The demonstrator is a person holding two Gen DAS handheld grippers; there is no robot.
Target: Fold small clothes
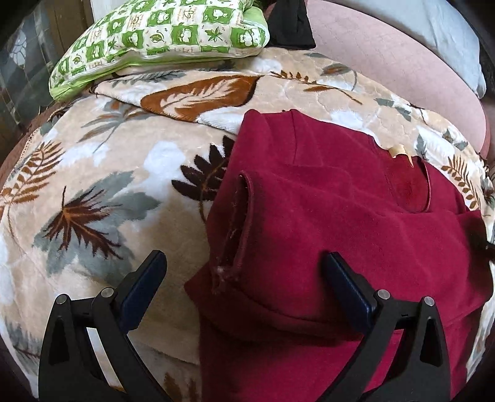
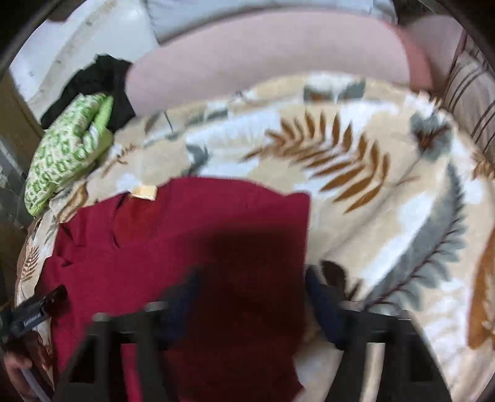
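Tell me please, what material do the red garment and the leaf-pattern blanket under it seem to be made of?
The red garment looks like soft fleece or brushed knit: matte, with a fine nap, and pale fuzz shows at the sleeve opening. The leaf-pattern blanket looks like thick plush, probably synthetic: its pile is dense and slightly shiny, and embossed lines press into it. The exact fibre cannot be told from the look alone.

Both wrist views close above, angled down, sharing red garment [image 1: 340, 216], blanket [image 1: 108, 191]

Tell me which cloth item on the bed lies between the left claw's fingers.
The dark red garment; the green patterned pillow and black cloth lie far off at the bed's far edge.
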